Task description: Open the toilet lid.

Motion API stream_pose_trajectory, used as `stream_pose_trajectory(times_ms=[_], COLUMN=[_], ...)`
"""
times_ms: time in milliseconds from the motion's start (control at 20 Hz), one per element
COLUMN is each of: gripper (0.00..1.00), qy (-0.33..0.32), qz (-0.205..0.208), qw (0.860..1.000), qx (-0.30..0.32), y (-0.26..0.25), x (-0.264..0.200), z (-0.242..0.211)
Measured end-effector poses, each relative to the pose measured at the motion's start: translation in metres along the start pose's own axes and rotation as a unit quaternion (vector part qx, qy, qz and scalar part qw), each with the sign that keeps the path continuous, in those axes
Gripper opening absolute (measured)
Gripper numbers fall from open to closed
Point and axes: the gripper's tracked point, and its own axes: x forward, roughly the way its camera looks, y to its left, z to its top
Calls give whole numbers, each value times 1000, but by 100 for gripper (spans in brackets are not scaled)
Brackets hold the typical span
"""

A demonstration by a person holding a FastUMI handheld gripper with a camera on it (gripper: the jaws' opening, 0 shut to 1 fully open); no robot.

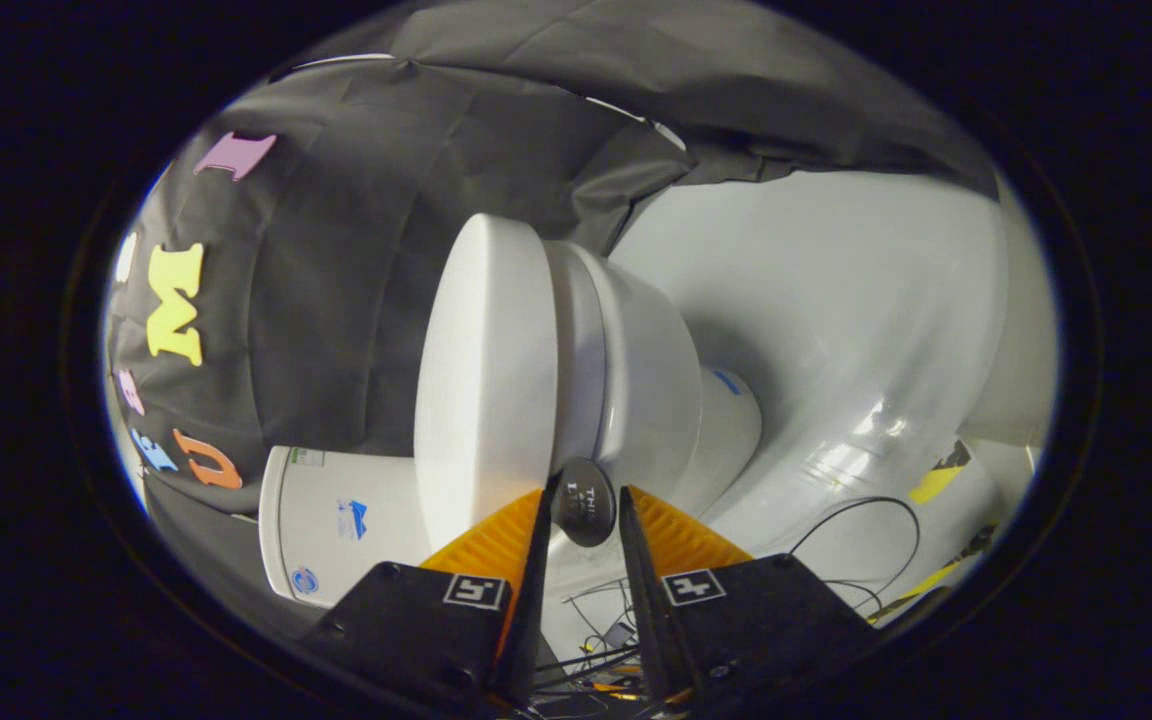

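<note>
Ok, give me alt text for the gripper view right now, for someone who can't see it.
The gripper has its two fingers around a small dark tab at the edge of the white toilet lid, which lies closed on the toilet bowl. The tank stands behind, with cables on the pale floor.

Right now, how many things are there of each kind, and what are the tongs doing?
Toilet lid: 1
Toilet bowl: 1
Toilet tank: 1
Dark round tab at the lid's edge: 1
Cables on the floor: at least 2, exact count unclear
Total: 6 or more
The tongs have a finger on each side of the tab; a firm grip cannot be confirmed.
</note>
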Motion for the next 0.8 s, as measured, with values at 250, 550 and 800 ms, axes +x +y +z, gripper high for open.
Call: stream_pose_trajectory(times_ms=[250, 550, 800], gripper=[28, 7, 5], qy=[0, 4, 4], qz=[10, 26, 18], qw=[1000, 999, 1000], qx=[16, 35, 13], y=[11, 18, 32], x=[6, 2, -7], z=[4, 2, 3])
